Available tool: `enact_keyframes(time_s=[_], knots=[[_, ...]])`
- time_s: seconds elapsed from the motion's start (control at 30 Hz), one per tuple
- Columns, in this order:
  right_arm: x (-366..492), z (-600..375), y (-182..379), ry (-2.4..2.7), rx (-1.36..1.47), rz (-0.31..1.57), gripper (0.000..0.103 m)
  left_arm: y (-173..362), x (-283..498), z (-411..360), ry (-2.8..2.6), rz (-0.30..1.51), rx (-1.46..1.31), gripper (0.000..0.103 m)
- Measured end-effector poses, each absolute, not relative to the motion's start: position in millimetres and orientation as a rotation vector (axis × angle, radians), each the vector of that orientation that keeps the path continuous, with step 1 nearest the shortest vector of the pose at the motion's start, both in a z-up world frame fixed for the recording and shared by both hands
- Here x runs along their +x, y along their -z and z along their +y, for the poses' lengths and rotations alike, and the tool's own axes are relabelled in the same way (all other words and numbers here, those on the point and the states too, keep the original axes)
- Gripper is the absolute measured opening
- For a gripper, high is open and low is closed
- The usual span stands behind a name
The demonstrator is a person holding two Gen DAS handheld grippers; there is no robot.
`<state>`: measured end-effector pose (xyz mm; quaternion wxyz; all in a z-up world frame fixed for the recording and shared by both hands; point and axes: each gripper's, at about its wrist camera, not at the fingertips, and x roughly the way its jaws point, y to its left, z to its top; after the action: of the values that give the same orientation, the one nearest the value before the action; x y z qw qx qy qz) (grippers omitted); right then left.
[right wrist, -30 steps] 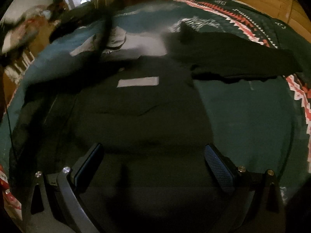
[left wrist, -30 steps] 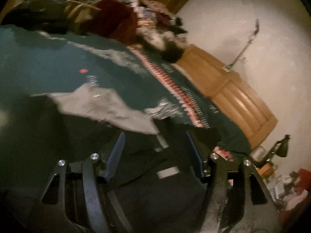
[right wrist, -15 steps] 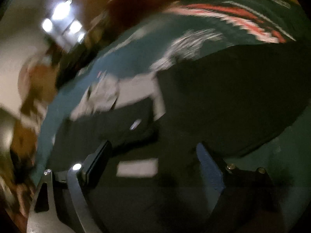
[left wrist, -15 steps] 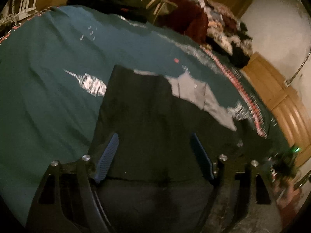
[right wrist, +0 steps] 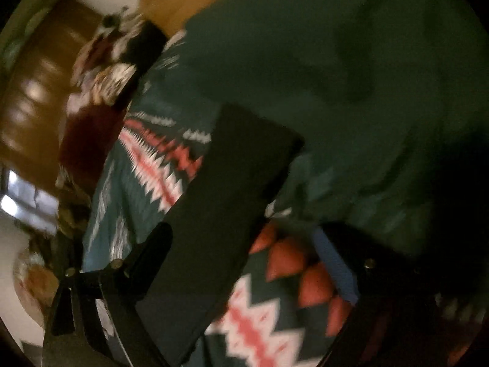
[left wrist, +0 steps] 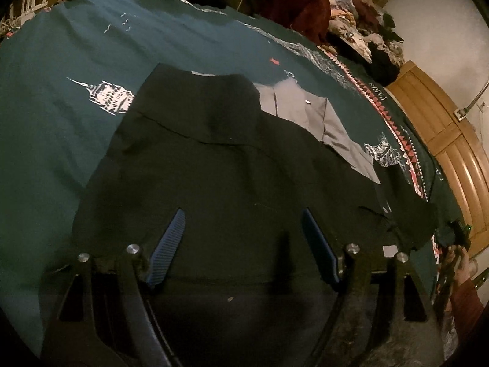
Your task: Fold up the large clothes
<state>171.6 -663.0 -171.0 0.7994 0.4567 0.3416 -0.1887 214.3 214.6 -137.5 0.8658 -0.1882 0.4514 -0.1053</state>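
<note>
Your left tongs (left wrist: 243, 244) gape empty over the black garment (left wrist: 232, 168), flat on the teal bedspread (left wrist: 61, 116). Only your blurred right view shows the right tongs (right wrist: 244, 263), spread, one sleeve (right wrist: 220, 214) lying between.

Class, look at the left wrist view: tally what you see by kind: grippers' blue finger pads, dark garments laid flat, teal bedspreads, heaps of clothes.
Blue finger pads: 2
Dark garment laid flat, grey lining showing: 1
Teal bedspread: 1
Heap of clothes at the far edge: 1
Total: 5
</note>
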Motion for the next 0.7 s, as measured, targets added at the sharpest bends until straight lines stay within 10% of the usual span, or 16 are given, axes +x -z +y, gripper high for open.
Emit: enact_keyframes(time_s=[0.7], knots=[[199,-694,196,0.208,1.033,0.722,0.073,142,225,186,0.209,0.961,-0.408,0.081]])
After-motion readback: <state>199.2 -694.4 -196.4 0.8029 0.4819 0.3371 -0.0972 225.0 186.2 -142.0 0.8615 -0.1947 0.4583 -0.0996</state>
